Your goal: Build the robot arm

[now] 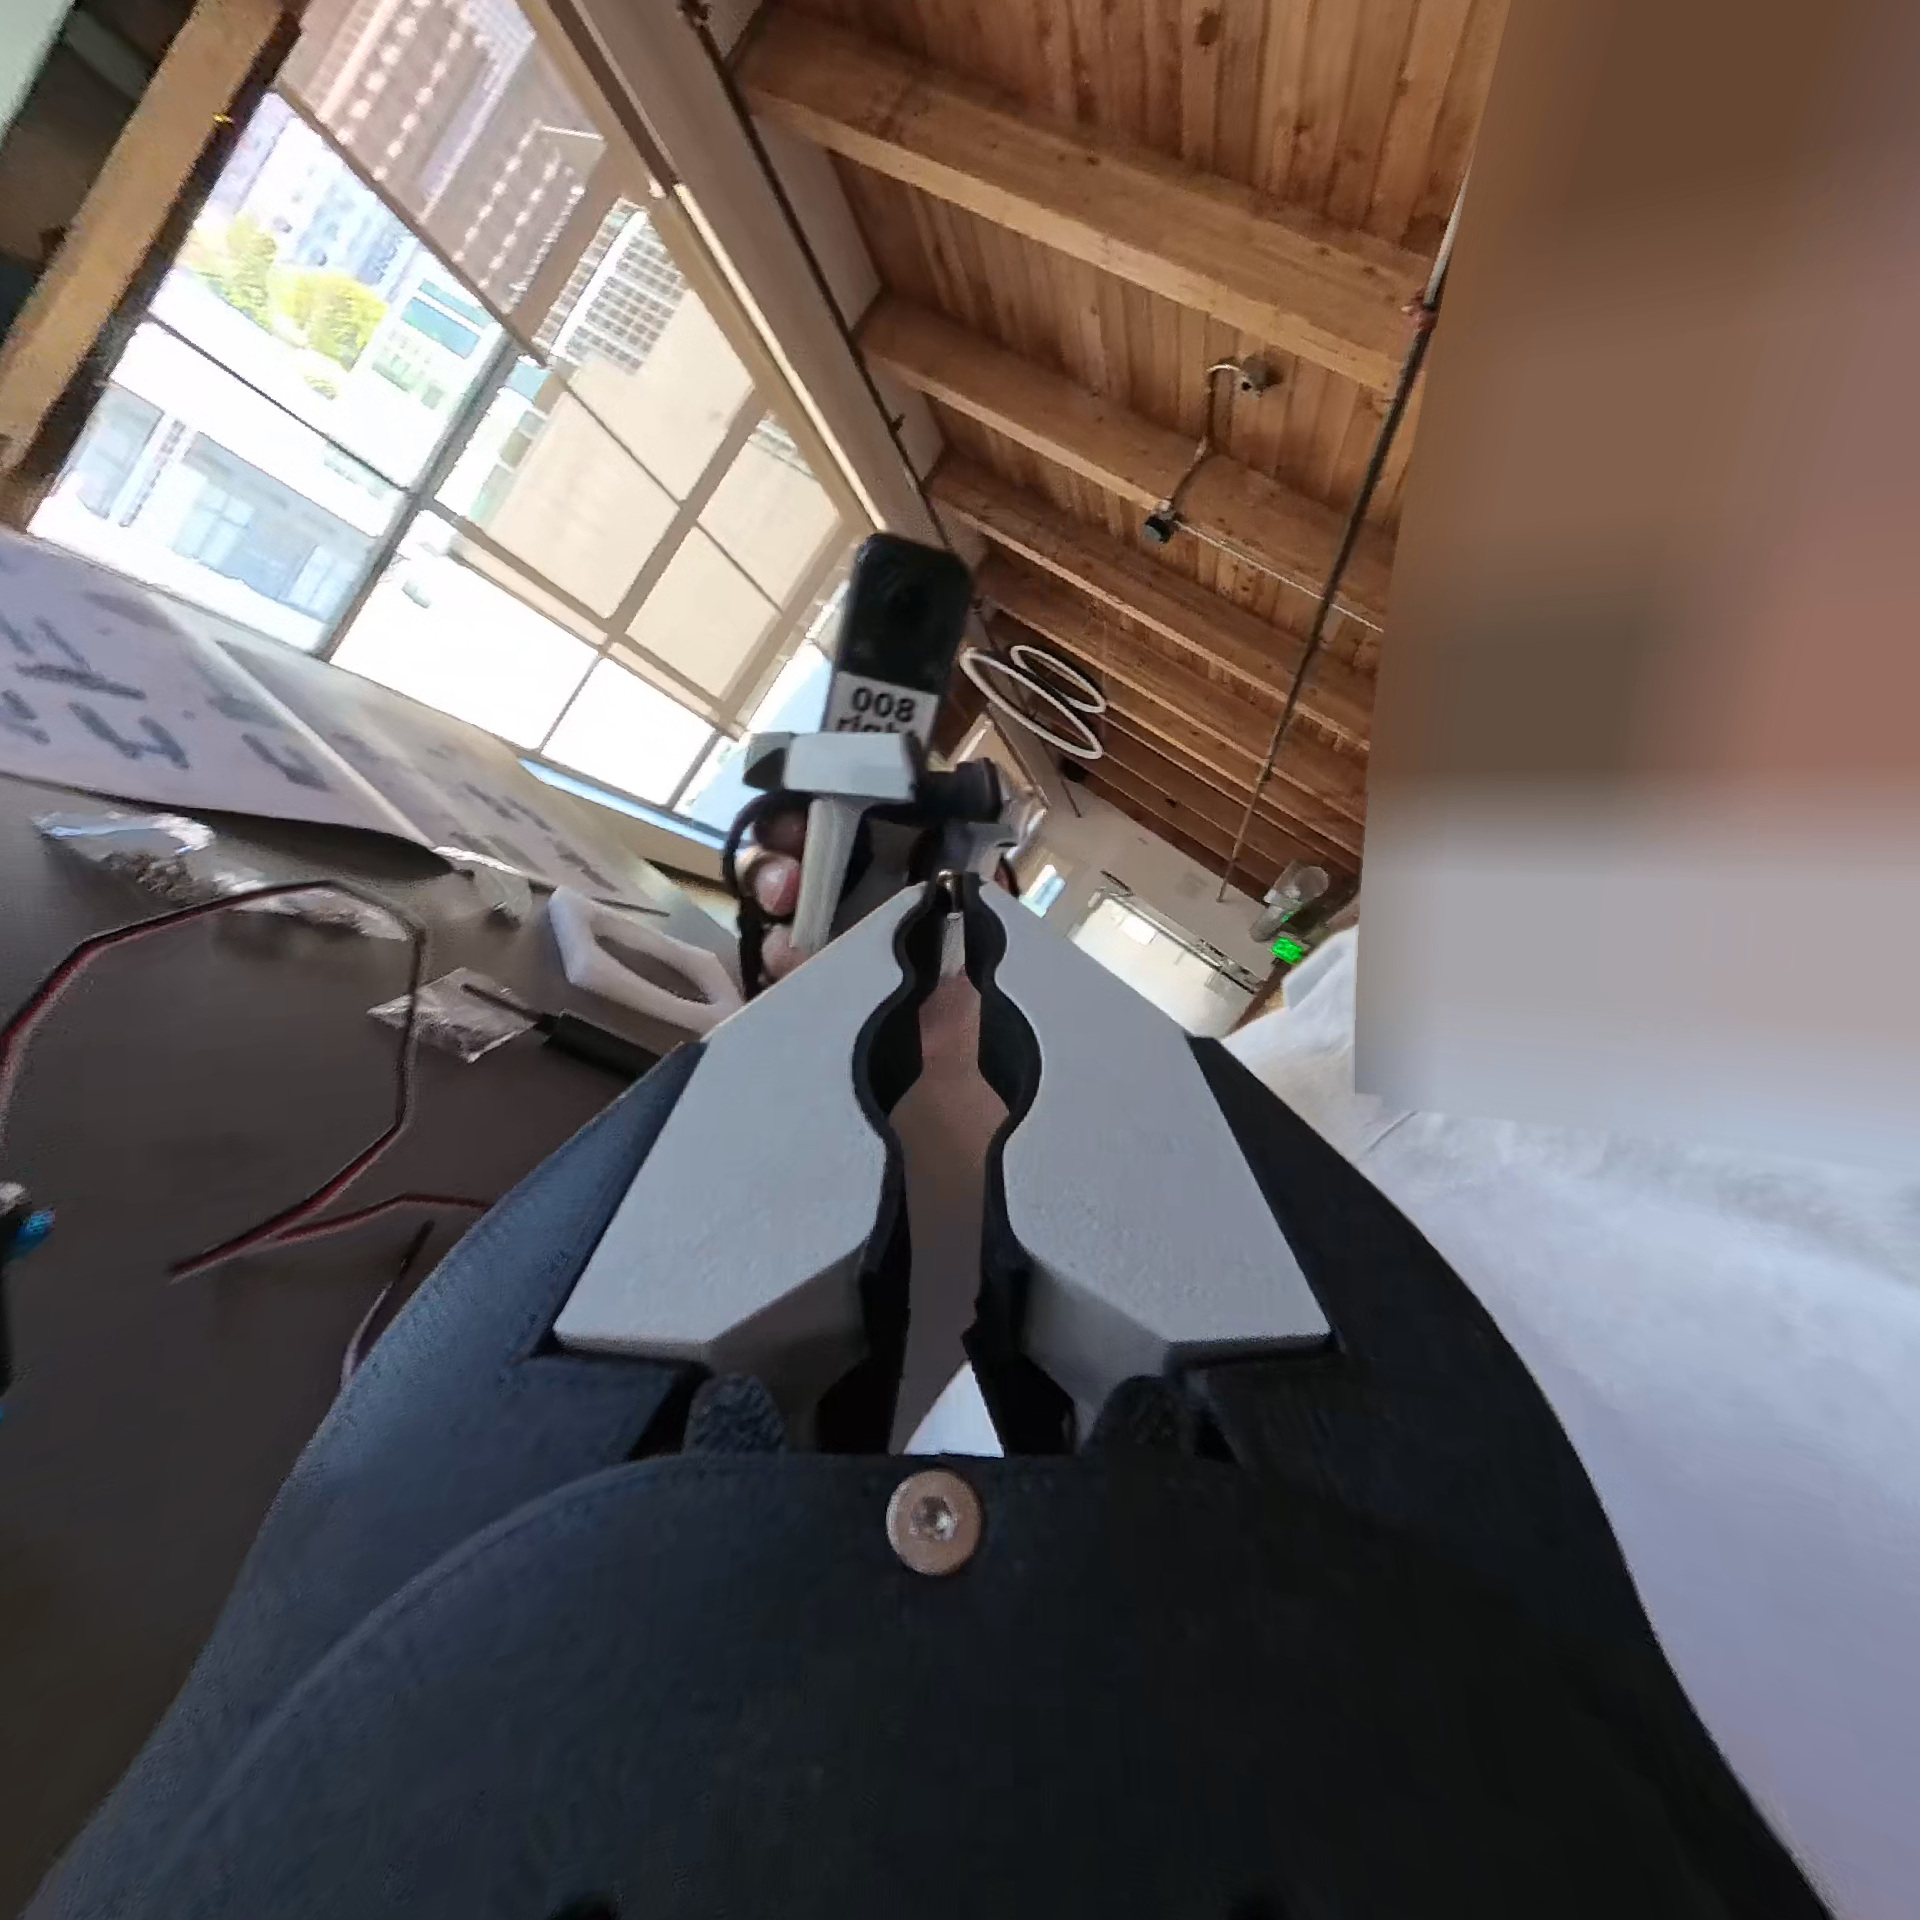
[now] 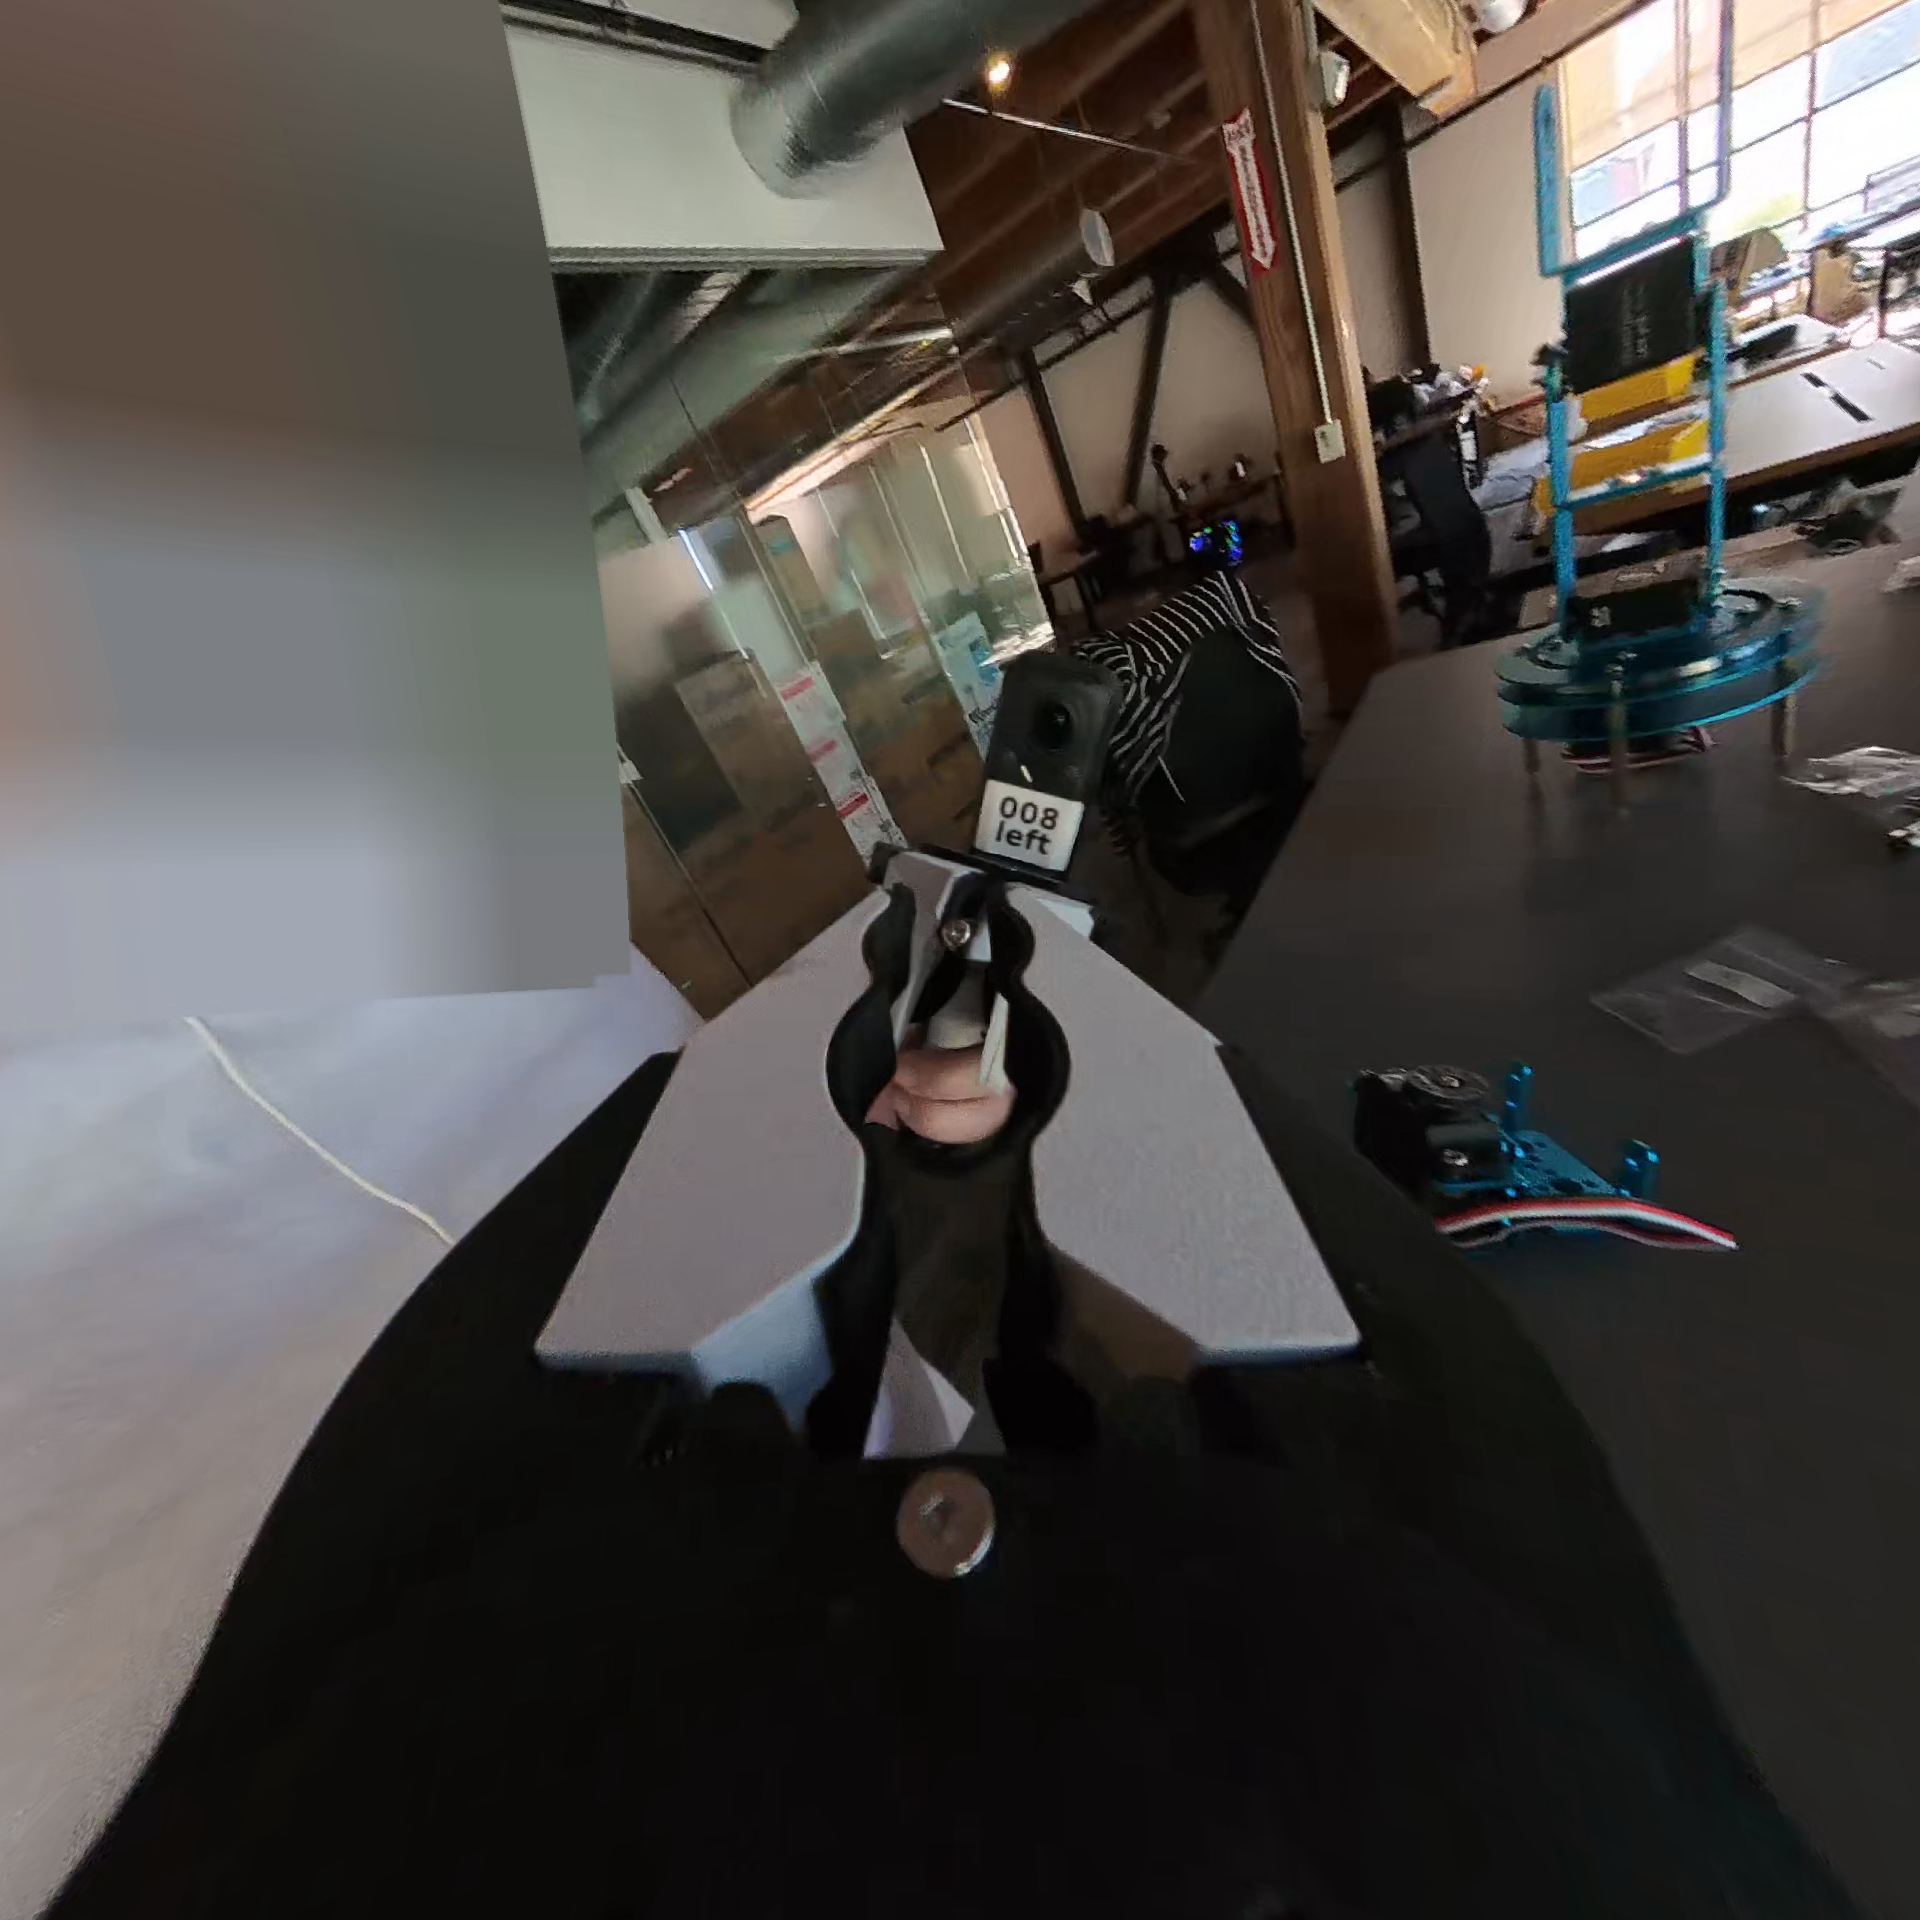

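Note:
My left gripper [image 1: 953, 891] and my right gripper [image 2: 953, 925] point at each other above a dark table [image 2: 1558, 831], tips meeting. Both pairs of grey fingers with black pads are almost closed. A small metal screw-like part [image 1: 951, 902] sits between the left tips and shows between the right tips too [image 2: 954, 933]. Which gripper bears it is unclear. The right gripper's camera and body [image 1: 902, 634] show beyond the left tips, held by a hand [image 1: 774, 883]. The left gripper's camera [image 2: 1055, 717] shows beyond the right tips.
A blue metal bracket with a servo and striped cable [image 2: 1496, 1153], a blue round frame on legs [image 2: 1662, 644] and plastic bags [image 2: 1725, 987] lie on the table. Red and black wires [image 1: 400, 1039], white foam [image 1: 634, 945], a printed sheet [image 1: 156, 707]. A person in white stands close. The tips of both grippers are at nearly the same place.

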`<state>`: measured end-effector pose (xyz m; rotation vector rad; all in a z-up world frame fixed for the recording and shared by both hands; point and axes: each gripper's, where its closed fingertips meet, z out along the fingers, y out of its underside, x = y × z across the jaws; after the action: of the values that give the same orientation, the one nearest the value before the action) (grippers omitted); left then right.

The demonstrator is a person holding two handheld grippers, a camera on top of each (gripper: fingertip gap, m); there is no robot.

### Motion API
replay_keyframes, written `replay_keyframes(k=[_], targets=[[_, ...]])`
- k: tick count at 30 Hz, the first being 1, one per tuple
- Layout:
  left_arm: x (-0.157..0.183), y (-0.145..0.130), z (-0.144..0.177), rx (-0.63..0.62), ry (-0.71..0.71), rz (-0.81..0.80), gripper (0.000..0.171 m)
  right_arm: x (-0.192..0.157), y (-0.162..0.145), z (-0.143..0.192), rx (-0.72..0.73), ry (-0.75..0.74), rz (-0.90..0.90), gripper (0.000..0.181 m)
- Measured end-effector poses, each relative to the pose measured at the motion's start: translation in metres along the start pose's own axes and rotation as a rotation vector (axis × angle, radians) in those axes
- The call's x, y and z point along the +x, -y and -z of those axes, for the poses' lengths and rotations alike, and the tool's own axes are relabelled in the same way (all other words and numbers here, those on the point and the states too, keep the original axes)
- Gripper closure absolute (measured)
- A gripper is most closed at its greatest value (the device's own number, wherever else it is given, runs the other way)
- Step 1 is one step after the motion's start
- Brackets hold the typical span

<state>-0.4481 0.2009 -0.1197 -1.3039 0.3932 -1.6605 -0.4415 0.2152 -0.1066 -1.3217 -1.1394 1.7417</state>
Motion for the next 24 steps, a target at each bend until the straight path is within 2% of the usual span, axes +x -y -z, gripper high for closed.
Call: replay_keyframes(k=[9, 15, 20, 24], targets=[[0.023, 0.0, -0.022, -0.002, -0.159, 0.061, 0.169, -0.025, -0.002, -0.004, -0.044, 0.073, 0.144, 0.169], [0.032, -0.002, -0.036, -0.005, -0.236, 0.131, 0.169, -0.037, 0.005, 0.008, 0.014, 0.09, 0.188, 0.174], [0.036, -0.002, -0.048, 0.012, -0.325, 0.251, 0.169, -0.043, 0.011, 0.019, 0.076, 0.117, 0.163, 0.177], [0.029, -0.003, -0.058, -0.003, -0.331, 0.309, 0.164, -0.039, 0.014, 0.029, 0.13, 0.092, 0.156, 0.177]])
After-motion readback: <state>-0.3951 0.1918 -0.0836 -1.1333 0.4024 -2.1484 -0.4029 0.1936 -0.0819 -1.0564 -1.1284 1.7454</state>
